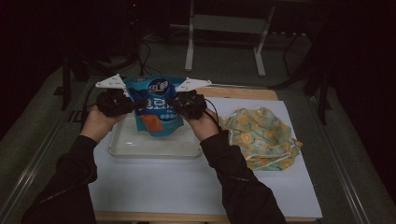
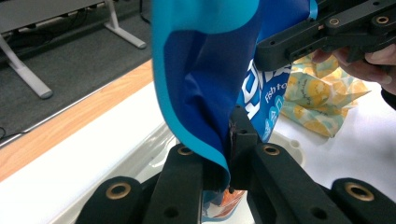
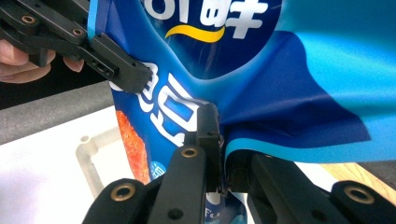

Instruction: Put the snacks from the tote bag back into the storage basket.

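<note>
Snack bag (image 1: 155,105) was already up off the counter (image 1: 196,182), held upright over the clear tray (image 1: 152,145); bag top looked sealed, so opening/emptying into tray seemed left to do. Left tool (image 1: 133,105) was clamped on bag's left edge, right tool (image 1: 173,105) on its right edge, bag stretched btwn them.

"Fish to…" on blue snack bag (image 2: 275,93)
</note>
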Demonstrator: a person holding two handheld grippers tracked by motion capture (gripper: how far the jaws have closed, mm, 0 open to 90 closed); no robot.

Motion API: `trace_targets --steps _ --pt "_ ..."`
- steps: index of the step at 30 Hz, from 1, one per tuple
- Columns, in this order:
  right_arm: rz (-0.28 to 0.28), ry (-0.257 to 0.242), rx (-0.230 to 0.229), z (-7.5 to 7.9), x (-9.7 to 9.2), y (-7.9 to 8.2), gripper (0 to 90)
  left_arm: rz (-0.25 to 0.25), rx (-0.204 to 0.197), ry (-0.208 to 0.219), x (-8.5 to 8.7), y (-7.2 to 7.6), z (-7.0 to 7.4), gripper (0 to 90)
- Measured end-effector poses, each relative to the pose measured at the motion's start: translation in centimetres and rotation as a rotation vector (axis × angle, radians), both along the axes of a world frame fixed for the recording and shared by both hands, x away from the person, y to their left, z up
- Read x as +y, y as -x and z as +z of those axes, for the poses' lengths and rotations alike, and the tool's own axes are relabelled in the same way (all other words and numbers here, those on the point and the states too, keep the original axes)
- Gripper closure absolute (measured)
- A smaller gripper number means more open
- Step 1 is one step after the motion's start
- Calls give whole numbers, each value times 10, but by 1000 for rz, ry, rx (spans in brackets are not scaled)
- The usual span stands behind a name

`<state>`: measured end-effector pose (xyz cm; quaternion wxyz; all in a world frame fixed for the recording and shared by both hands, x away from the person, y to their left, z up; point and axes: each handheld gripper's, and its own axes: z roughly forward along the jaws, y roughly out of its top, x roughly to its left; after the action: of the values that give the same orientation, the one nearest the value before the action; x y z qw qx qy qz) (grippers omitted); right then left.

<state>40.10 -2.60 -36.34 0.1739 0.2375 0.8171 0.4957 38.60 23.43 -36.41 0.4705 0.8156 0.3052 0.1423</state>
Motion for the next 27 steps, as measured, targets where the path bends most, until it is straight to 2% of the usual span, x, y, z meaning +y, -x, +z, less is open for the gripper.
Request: trace_targets --steps 5,11,13,25,27 --pt "-12 -2 21 -17 2 -4 874 3 11 -14 0 -4 -16 866" --pt "-24 7 39 -37 3 -8 874 -4 38 -8 1 -11 -37 866" --pt "-24 10 50 -43 4 -9 874 -5 35 -12 1 -11 -42 865" --pt "-29 11 60 -60 7 -9 873 -37 29 -32 5 -14 -57 862" --pt "-27 13 67 -64 8 -9 873 -46 30 -19 7 -14 -62 861"
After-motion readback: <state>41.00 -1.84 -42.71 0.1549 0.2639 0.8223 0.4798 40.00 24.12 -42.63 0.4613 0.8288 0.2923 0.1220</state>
